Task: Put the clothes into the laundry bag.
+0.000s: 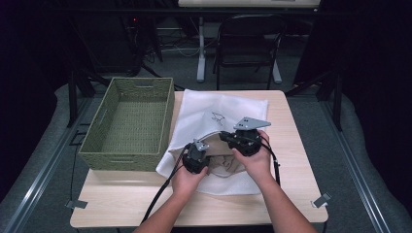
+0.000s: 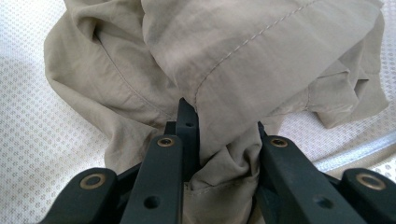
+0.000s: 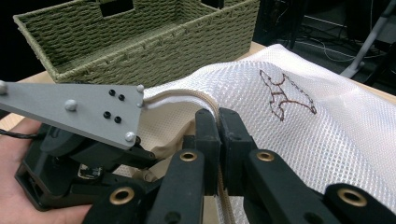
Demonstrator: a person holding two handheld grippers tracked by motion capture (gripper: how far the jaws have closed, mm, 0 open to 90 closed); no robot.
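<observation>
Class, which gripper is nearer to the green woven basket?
Left. The left gripper sits just beside the green woven basket's near right corner; the right gripper is farther right, over the white mesh bag.

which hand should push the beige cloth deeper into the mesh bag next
Left, probably: the left tongs are shut on the beige cloth at the bag's mouth. The right tongs pinch the mesh bag rim, holding it open.
</observation>
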